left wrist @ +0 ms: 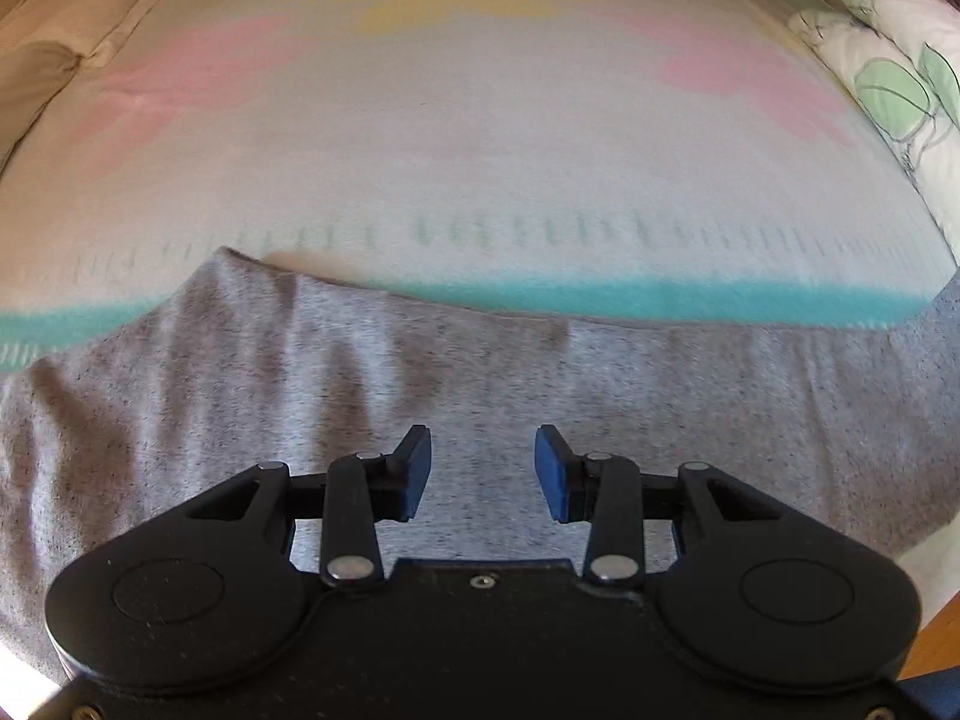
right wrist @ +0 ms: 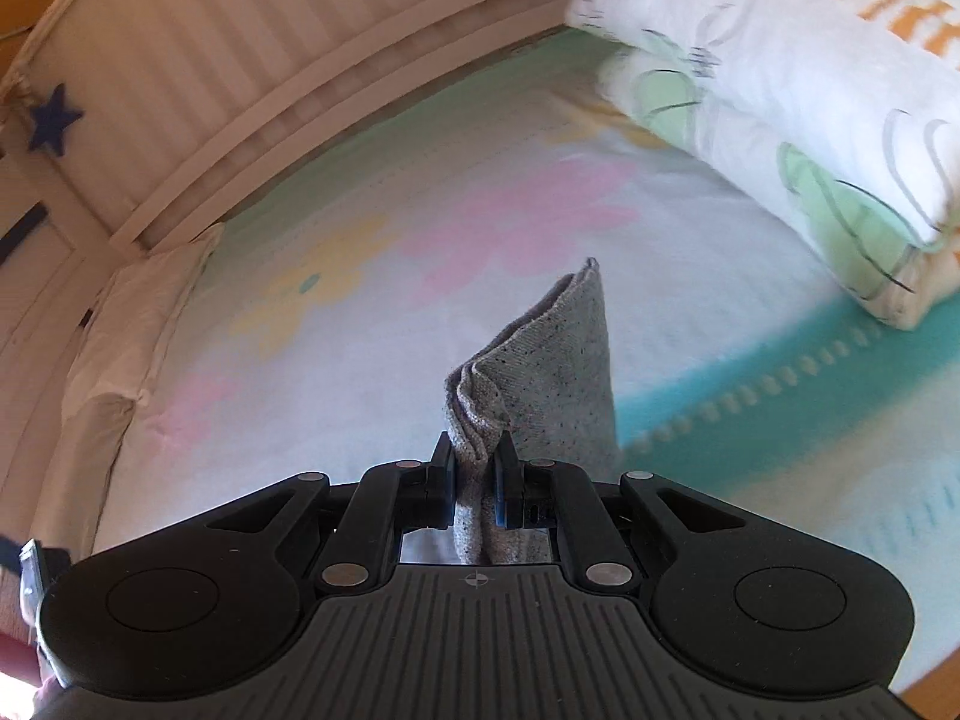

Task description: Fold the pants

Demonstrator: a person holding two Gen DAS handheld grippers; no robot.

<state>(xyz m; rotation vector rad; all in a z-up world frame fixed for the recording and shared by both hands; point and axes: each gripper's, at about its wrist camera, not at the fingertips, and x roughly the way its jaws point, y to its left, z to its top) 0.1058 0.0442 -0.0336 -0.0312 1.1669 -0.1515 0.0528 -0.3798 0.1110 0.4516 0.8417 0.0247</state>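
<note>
Grey heathered pants (left wrist: 420,420) lie spread across the near part of a bed, their soft knit fabric flecked with darker specks and rumpled into shallow ridges toward the left of the left wrist view. The far edge of the cloth runs in a loose curve over the teal band of a pastel bedspread (left wrist: 480,138) printed with pink and yellow flower shapes and a row of small green dashes.

The left gripper (left wrist: 483,471) hangs over the garment with its blue-padded fingers spread well apart and nothing between them; grey fabric fills the gap below.

The right gripper (right wrist: 476,480) has its jaws pressed together on a bunched fold of the pants (right wrist: 540,372), and a peak of cloth stands up beyond the fingertips, its ribbed edge pointing away over the bedspread (right wrist: 360,330). Whether this is a hem or a waistband corner is hard to tell from here.

A folded white quilt with green leaf outlines (right wrist: 780,108) sits at the right side of the bed. A cream padded bumper (right wrist: 198,60) lines the far side, with a dark blue star (right wrist: 53,120) beside it. No writing or brand mark is legible on anything in view.
</note>
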